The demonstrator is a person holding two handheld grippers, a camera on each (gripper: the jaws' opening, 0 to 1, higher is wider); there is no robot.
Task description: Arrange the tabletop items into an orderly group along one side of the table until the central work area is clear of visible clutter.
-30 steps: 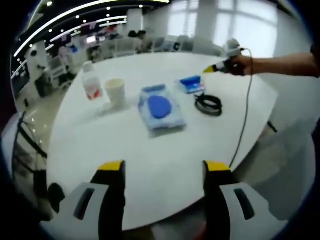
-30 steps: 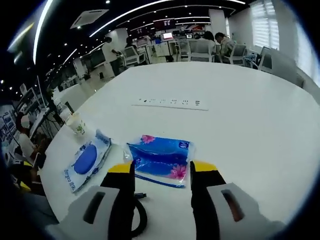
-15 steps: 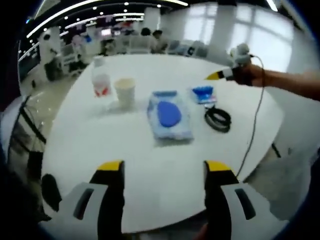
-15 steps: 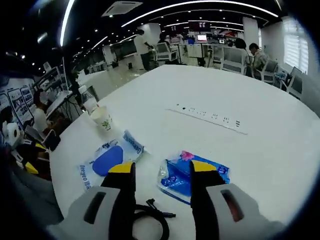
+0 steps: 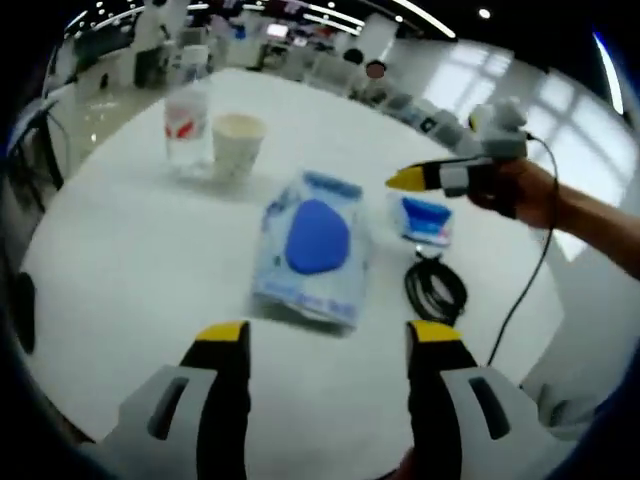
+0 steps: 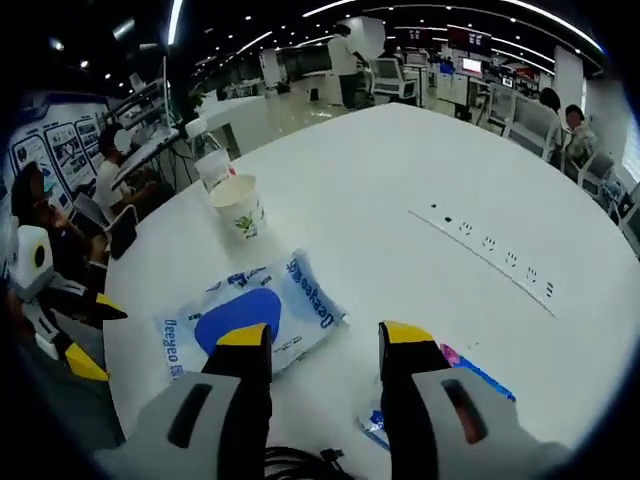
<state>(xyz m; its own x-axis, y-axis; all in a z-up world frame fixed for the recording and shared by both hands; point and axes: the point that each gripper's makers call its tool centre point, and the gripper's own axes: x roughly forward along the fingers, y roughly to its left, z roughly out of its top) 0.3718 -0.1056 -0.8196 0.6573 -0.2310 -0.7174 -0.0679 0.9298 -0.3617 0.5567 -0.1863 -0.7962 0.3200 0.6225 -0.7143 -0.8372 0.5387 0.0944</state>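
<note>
Left gripper view: the left gripper (image 5: 327, 345) hangs wide and empty above the white counter (image 5: 120, 250), aimed at a wipes pack (image 5: 310, 250) lying mid-counter, likely the next thing to shift. Beyond it, a bottle (image 5: 188, 120) and paper cup (image 5: 238, 142) already stand together. The right gripper (image 6: 325, 350), also wide and empty, hovers between the wipes pack and a tissue packet (image 6: 470, 385).

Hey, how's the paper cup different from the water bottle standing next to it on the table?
The paper cup is opaque cream and open at the top; the water bottle is clear plastic with a red and white label. The cup is shorter and flares upward; the bottle stands taller with straighter sides. In the right gripper view the cup has a small green print. Both stand upright, side by side on the white table.
</note>
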